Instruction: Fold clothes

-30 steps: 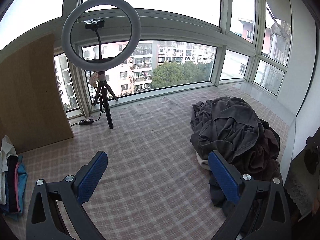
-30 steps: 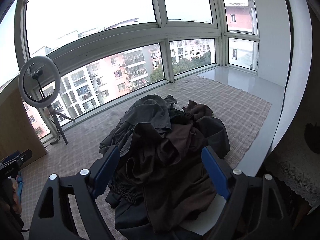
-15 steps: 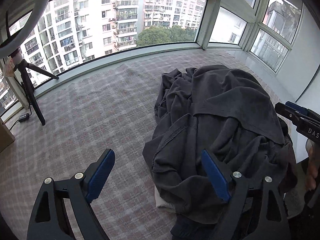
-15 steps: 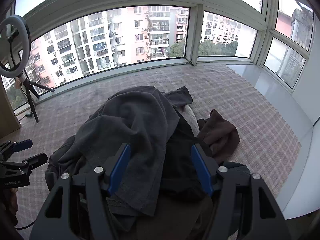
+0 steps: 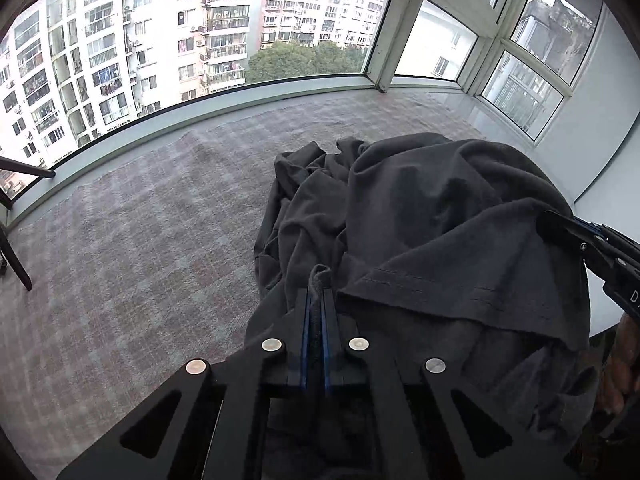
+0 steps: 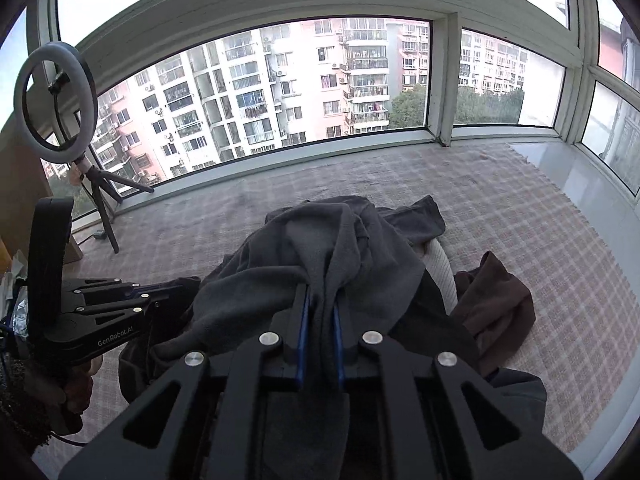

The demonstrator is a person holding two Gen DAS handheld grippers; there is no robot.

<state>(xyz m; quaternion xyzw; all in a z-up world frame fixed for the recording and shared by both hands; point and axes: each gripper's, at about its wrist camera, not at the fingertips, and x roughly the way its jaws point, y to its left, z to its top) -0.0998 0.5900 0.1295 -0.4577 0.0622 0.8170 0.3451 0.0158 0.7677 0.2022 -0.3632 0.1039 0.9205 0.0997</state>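
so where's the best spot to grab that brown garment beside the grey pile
Take the brown garment at its raised peak, the corner nearest the window, coming down from above. It sticks up clear of the checked mat, so tongs can close across it. Lower down it runs under the grey top, which both tongs hold.
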